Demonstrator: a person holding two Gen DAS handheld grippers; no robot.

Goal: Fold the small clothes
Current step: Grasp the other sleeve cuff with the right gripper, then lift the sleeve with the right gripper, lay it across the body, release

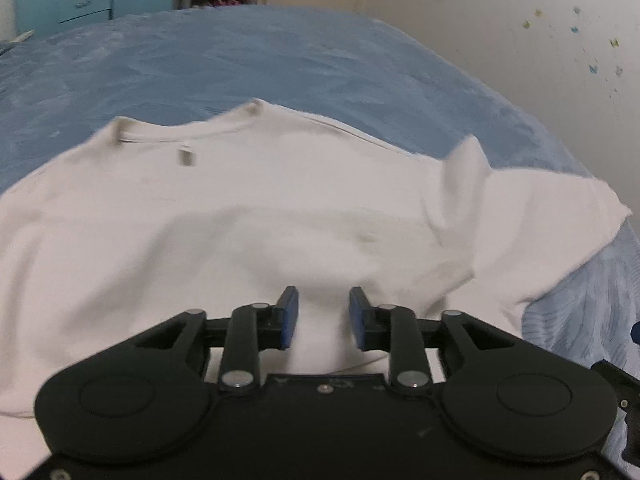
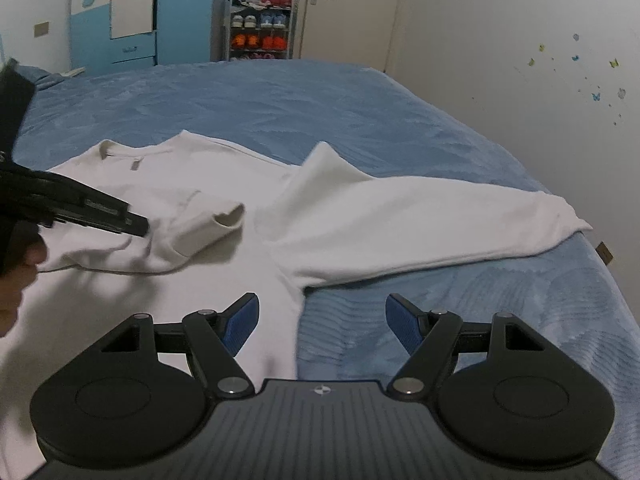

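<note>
A white long-sleeved shirt (image 1: 200, 220) (image 2: 340, 216) lies spread on a blue bedspread (image 2: 320, 112), collar (image 2: 120, 150) towards the far side. Its left sleeve is folded in across the body, cuff (image 2: 226, 218) pointing right. The right sleeve (image 2: 440, 216) stretches out to the bed's right edge. My left gripper (image 1: 324, 312) hovers low over the shirt's body, pads a little apart with nothing pinched; the right wrist view shows it (image 2: 138, 226) beside the folded sleeve. My right gripper (image 2: 322, 320) is wide open above the shirt's right side seam, straddling cloth and bedspread.
A person's hand (image 2: 24, 264) holds the left gripper at the frame's left edge. The bed's right edge meets a pale wall with butterfly stickers (image 2: 576, 60). Beyond the bed stand a blue wardrobe (image 2: 120, 20), a shoe rack (image 2: 260, 28) and a door (image 2: 348, 8).
</note>
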